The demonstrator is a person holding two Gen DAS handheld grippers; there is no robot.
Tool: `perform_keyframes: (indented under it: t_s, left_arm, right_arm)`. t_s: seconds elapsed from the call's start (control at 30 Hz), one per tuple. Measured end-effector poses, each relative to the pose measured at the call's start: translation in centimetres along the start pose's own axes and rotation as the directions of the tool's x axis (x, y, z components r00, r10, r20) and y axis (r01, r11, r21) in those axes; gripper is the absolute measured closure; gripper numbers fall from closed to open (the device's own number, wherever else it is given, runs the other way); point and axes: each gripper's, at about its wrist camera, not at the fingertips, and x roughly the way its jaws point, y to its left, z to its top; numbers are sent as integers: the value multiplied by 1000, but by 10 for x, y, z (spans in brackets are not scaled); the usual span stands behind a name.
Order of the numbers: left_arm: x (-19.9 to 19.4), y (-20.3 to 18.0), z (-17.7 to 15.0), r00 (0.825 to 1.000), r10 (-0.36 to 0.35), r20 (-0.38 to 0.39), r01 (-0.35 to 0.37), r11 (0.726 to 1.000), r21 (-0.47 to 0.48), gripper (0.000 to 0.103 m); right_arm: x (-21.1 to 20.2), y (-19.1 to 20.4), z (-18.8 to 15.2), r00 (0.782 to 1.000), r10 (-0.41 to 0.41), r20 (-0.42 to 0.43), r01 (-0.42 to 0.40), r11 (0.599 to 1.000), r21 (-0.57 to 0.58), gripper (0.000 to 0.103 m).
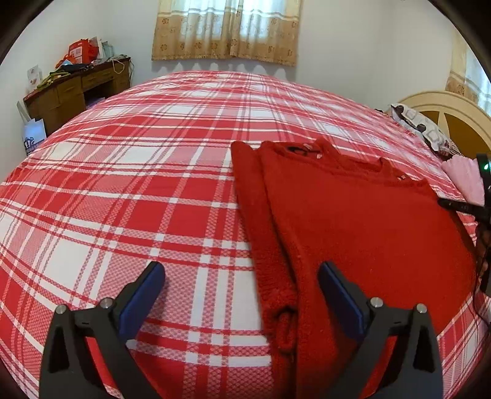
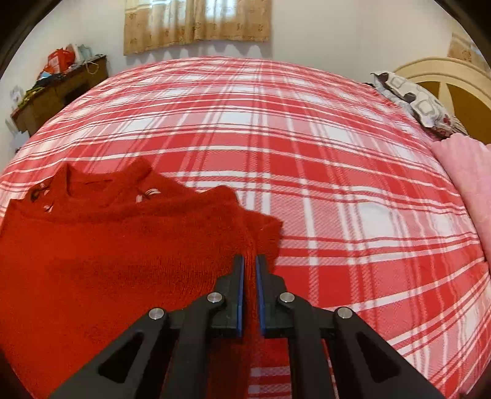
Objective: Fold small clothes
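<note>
**Ana:** Across nearly the whole of both wrist views spreads a wide bed covered in a red and white plaid cotton sheet [image 1: 147, 190]. What lies on it?

**Ben:** A fuzzy red knitted sweater [image 1: 353, 214], laid flat on the near right part of the bed, neckline toward the far side. One sleeve is folded in along its left edge, running from the shoulder down to the near hem.

**Ana:** And around the bed?

**Ben:** At the far left stands a brown wooden desk [image 1: 73, 89] heaped with bags and papers. Beige patterned curtains [image 1: 225, 29] hang on the far wall. At the right is a cream arched headboard [image 1: 442, 107], with a grey and white patterned pillow [image 1: 420, 125] before it and a folded pink cloth [image 2: 469, 184] just beside that.

**Ana:** Now the tools.

**Ben:** The left gripper [image 1: 241, 290], black with blue pads, hangs over the sweater's near left edge. Its jaws stand wide apart, one over bare sheet, one over the knit, gripping nothing.

**Ana:** The other?

**Ben:** The right gripper [image 2: 250, 270] is nearly closed, its blue pads pinching a raised ridge of the sweater's right edge.
</note>
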Motion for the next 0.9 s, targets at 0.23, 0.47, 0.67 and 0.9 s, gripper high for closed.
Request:
perform_keyframes:
  t_s: [0.23, 0.47, 0.67, 0.9]
  left_arm:
    - [1, 0, 1, 1000, 17, -3, -17, 1000, -1, 1]
    - [12, -1, 8, 999, 27, -36, -27, 1000, -9, 0]
    - [21, 7, 14, 999, 7, -50, -9, 998, -58, 0]
    - [26, 11, 21, 999, -14, -41, 11, 996, -84, 0]
  right_arm:
    - [-55, 32, -10, 986, 167, 27, -166, 986, -22, 77]
    - [-38, 128, -28, 944, 317, -88, -328, 927, -182, 77]
    - [-7, 135, -2, 965, 253, -75, -258, 963, -75, 77]
    - [-37, 127, -17, 975, 219, -33, -222, 969, -106, 76]
